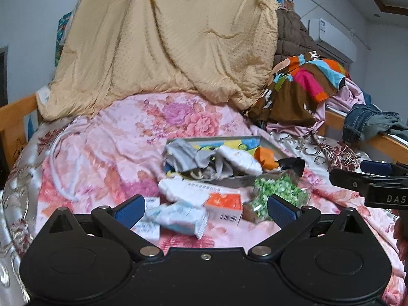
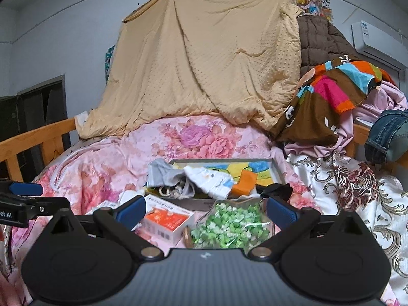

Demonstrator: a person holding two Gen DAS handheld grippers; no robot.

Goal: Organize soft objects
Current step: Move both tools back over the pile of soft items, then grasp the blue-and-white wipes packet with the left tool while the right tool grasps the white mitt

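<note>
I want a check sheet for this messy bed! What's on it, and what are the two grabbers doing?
Surface: pink flowered quilt over a wooden-railed bed.
Job's things: grey cloth, white cloth and orange cloth piled in a shallow tray.
Clutter: orange-and-white box, bag of green bits, white packets in front of the tray.
Grippers: left gripper and right gripper both open, holding nothing, above the clutter.
Cables: white cord on the quilt.
Surroundings: tan blanket hung up behind, clothes heap and jeans at right, air conditioner on the wall.
</note>
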